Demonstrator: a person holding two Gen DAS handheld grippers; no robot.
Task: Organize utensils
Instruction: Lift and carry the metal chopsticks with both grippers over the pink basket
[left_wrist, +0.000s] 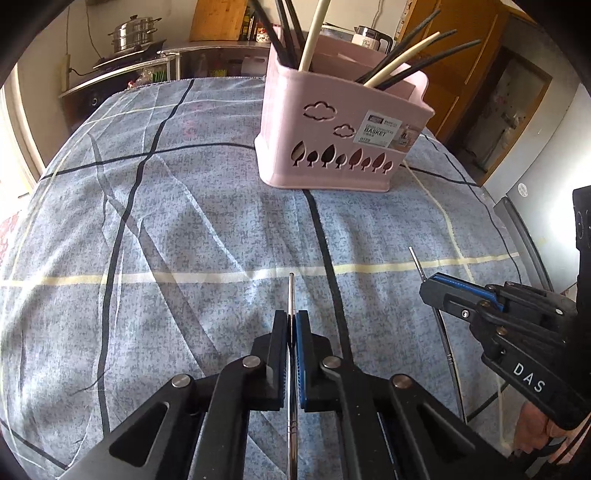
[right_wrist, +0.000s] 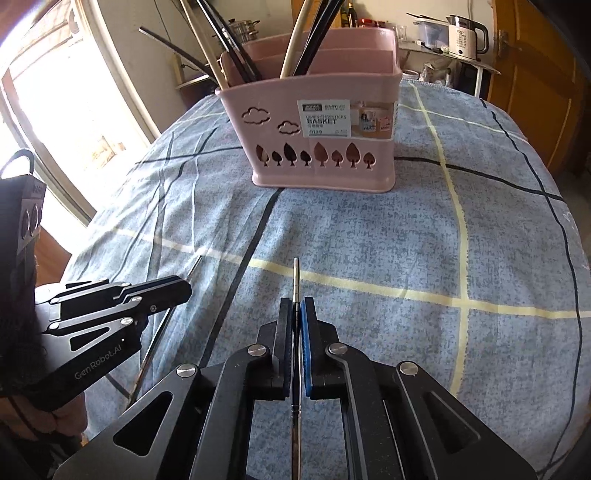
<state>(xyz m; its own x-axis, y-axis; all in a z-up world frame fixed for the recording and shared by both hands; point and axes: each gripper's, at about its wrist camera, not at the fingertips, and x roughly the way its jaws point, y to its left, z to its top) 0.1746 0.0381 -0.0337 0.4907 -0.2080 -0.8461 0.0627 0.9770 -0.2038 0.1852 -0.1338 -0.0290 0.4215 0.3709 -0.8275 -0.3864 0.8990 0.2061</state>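
A: Kitchen background: a steamer pot on a stove at the far left, a kettle on a rear shelf, a wooden door at the right. State the work surface.

B: Bench covered by a blue-grey checked cloth. 1 pink basket stands upright toward its far side, well apart from both claws. Its label is only partly legible; the word "BASKET" can be read.

A: Basket contents?

B: Black and cream chopsticks lean out of its compartments. Their lower ends are hidden by the basket walls and several tops are cut off by the frame edge, so no count is possible.

A: Left claw status?

B: Jaws together, clamped on 1 thin metal chopstick. Its tip projects forward over the cloth; its rear runs under the claw body and out of frame.

A: Right claw status?

B: Jaws together, clamped on a second metal chopstick, tip likewise projecting forward. Whether either tip touches the cloth cannot be determined.

A: Operator?

B: Only parts of a hand below a claw body are visible, cut off at the frame edge.
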